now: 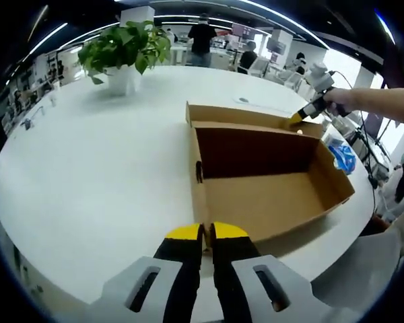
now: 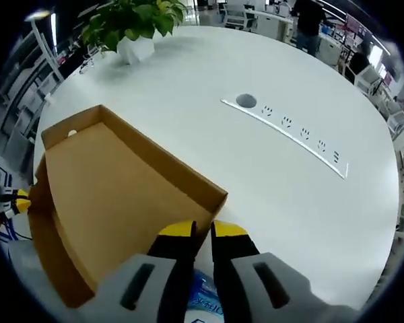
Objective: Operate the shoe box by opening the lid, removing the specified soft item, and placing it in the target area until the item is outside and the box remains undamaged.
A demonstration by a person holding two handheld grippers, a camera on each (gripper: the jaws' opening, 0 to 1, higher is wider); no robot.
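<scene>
Looking along both grippers: box [image 1: 262, 178] is open on the white table [image 1: 94, 175], inside reads bare cardboard. Left gripper [image 1: 207, 232] sits at the box's near long wall, jaws closed to a sliver with nothing visibly between them; can't tell if the tips pinch the wall edge. Right gripper [image 1: 297, 118] is at the box's far corner; its view has the jaws [image 2: 202, 230] nearly together, no clear grip on anything. Something blue and white [image 2: 205, 299], likely the soft item, lies just outside the box by that far corner, directly under the right gripper. Its long axis can't be judged. Right hand [image 1: 340, 99] is far nearer it, so my guess is that side does the pick. Plant [image 1: 124, 50] stands well beyond the box.
</scene>
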